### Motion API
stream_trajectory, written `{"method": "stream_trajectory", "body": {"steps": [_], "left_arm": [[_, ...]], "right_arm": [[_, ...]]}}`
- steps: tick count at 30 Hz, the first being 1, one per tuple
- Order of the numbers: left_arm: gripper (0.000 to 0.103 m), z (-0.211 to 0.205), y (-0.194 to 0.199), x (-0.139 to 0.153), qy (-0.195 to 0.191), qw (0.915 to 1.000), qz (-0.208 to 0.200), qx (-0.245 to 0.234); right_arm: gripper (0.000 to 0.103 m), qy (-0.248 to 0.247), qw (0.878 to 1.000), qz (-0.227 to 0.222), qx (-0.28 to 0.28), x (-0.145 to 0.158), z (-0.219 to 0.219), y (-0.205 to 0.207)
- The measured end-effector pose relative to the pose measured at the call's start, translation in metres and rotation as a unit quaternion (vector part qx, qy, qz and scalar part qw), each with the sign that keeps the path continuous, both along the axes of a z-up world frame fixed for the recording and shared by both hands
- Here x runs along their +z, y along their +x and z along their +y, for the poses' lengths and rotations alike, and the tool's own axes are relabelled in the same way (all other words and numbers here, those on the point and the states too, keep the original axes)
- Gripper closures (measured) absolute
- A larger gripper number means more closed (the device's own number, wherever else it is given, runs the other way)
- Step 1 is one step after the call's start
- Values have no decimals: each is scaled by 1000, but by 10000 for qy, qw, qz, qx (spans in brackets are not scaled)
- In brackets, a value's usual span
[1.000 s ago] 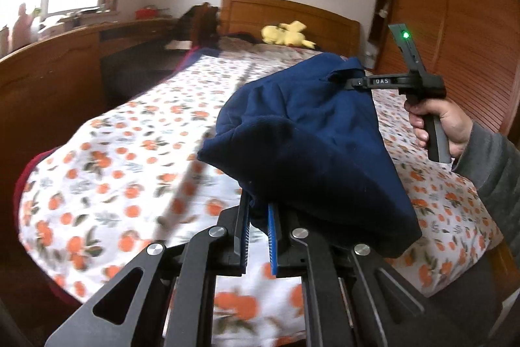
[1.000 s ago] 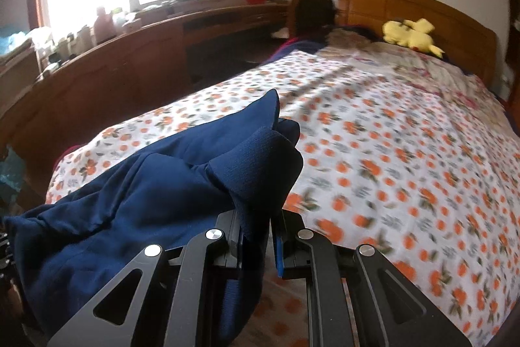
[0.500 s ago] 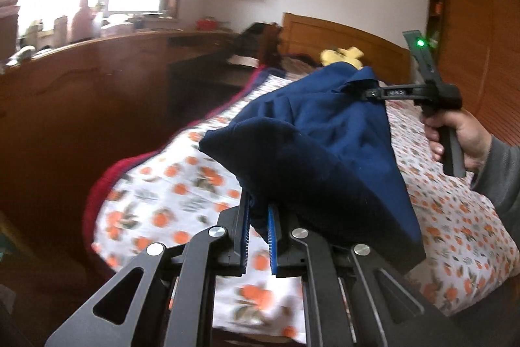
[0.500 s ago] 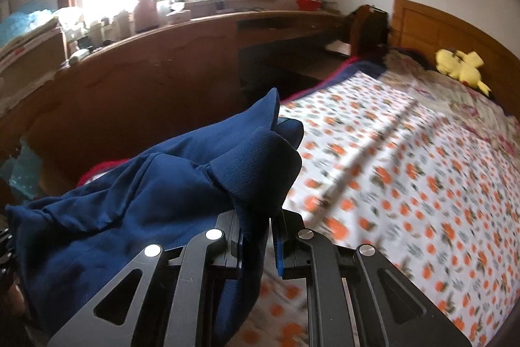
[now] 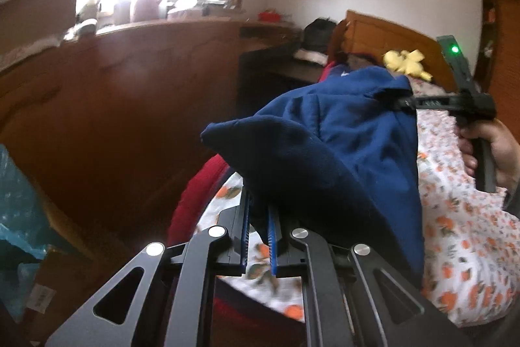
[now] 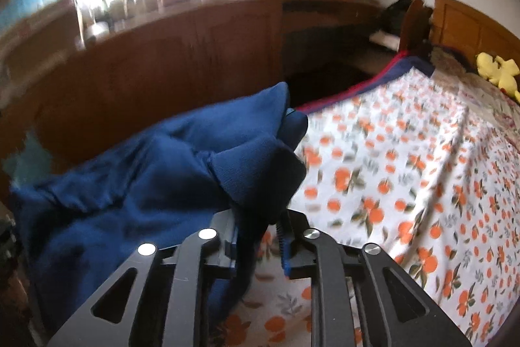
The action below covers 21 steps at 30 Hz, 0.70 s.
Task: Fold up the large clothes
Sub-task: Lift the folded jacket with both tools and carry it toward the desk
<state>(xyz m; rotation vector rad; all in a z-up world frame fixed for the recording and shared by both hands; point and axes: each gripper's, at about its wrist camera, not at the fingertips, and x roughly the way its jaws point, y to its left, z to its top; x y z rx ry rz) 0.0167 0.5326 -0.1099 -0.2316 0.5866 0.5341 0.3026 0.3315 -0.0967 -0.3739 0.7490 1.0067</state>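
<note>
A large navy blue garment [image 5: 341, 152] hangs in the air between my two grippers, above the near left corner of the bed. My left gripper [image 5: 258, 233] is shut on one bunched end of it. My right gripper [image 6: 258, 244] is shut on the other end; the cloth [image 6: 146, 184] drapes down to the left in the right wrist view. The right gripper also shows in the left wrist view [image 5: 403, 103], held by a hand, pinching the far end of the garment.
The bed has a white sheet with orange fruit print [image 6: 406, 168] and a red blanket edge [image 5: 195, 194]. A long wooden counter [image 5: 130, 86] runs along the left under a bright window. A yellow plush toy [image 6: 497, 70] lies by the wooden headboard.
Both grippers have swung left with the garment, away from the middle of the bed towards the wooden counter. The right gripper's jaws look slightly wider around the cloth.
</note>
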Motion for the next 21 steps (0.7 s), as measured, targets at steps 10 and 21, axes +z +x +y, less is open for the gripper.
{"method": "stream_trajectory", "body": {"steps": [10,21], "left_arm": [[86,10,-26,-16,73,9989,212,414],[86,-48,7,23,499,9987,47,-117]], "right_arm": [[62,-119,9995,-251,159,-15,-34,-24],[62,354,9973,-212,601,10,-78,-75]]}}
